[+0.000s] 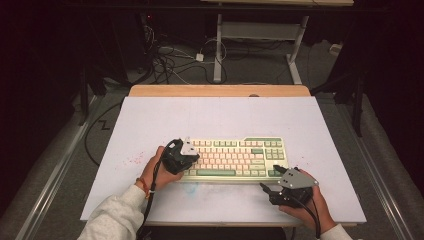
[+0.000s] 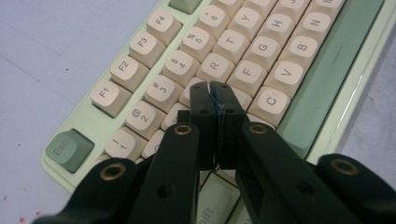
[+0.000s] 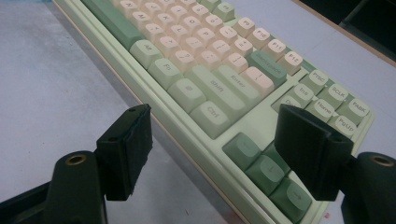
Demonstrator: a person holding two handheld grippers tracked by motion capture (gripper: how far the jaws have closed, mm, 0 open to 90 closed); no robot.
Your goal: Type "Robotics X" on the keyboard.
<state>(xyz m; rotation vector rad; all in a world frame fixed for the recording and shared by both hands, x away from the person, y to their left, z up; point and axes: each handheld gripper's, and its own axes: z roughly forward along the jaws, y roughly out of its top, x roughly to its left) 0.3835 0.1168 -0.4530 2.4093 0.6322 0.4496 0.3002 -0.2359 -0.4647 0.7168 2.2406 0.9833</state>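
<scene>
One keyboard (image 1: 232, 160) lies near the tabletop's (image 1: 220, 112) front edge in the high view, two grippers at its ends. In the left gripper view, the left gripper (image 2: 214, 88) has its jaws pressed together, tips over the letter keys near E and D: seemingly a key press; next, push straight down. In the right gripper view, the right gripper (image 3: 224, 154) gapes empty over the keyboard's arrow-key corner.

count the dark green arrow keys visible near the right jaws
3 dark green arrow keys at the pale green keyboard's corner: left, middle, right; the black right jaw may hide a fourth.
</scene>
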